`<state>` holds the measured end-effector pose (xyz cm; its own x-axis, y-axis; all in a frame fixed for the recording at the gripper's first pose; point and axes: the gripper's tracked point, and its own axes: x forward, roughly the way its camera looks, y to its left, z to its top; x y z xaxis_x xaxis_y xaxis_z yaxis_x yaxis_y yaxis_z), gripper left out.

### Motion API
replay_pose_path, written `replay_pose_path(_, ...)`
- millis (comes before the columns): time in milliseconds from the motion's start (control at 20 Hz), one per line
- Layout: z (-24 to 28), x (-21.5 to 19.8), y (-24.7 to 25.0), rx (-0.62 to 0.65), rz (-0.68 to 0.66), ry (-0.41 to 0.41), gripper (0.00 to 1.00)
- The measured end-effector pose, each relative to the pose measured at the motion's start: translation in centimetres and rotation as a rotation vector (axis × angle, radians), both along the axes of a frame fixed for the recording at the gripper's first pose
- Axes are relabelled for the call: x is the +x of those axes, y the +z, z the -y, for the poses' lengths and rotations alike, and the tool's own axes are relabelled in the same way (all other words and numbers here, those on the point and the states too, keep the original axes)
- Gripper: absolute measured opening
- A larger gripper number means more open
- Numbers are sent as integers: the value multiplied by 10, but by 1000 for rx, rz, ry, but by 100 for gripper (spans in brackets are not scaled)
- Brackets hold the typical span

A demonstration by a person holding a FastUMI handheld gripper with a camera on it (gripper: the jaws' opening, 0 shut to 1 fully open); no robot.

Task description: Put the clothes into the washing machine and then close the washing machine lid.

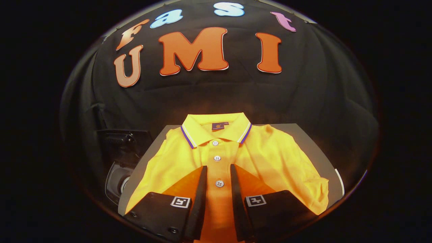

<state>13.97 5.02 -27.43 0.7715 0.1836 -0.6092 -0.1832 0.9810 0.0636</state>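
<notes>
Gripper [218, 175] hangs open over my yellow polo shirt [270, 155], gripping nothing, shirt flat on the tabletop [305, 135]; loading and lid-closing both remain.

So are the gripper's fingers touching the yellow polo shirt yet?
Cannot tell. In the gripper view the open gripper straddles the button placket of the yellow polo shirt, but contact or a gap underneath is not visible.

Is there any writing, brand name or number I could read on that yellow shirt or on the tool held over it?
Neck label inside the collar of the yellow polo shirt: a small dark patch with a mark, too small to read.
Square black-and-white markers on the open gripper, one on each finger: coded patterns, not words or numbers.
Buttons on the shirt's placket: no text visible.
Washing machine beside the table: no legible writing.
</notes>
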Motion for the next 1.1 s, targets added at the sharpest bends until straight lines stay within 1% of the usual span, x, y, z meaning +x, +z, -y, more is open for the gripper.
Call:
replay_pose_path(50, 0, 0, 1, 11, 2, -10, 46)
replay_pose_path(100, -2, 0, 0, 19, 6, -2, 30)
replay_pose_path(250, -1, 2, 1, 75, 43, -41, 12)
replay_pose_path(300, 0, 1, 2, 106, 57, -57, 8)
replay_pose_path(400, 0, 1, 4, 188, 69, -102, 8)
replay_pose_path(600, 3, -2, 12, 324, 166, -144, 8)
replay_pose_path(700, 0, -5, 25, 367, 212, -135, 8)
replay_pose_path(800, -3, -7, 50, 391, 279, -116, 8)
replay_pose_path(950, -7, -13, 83, 381, 367, -72, 8)
replay_pose_path(1100, -9, -23, 110, 377, 422, -54, 8)
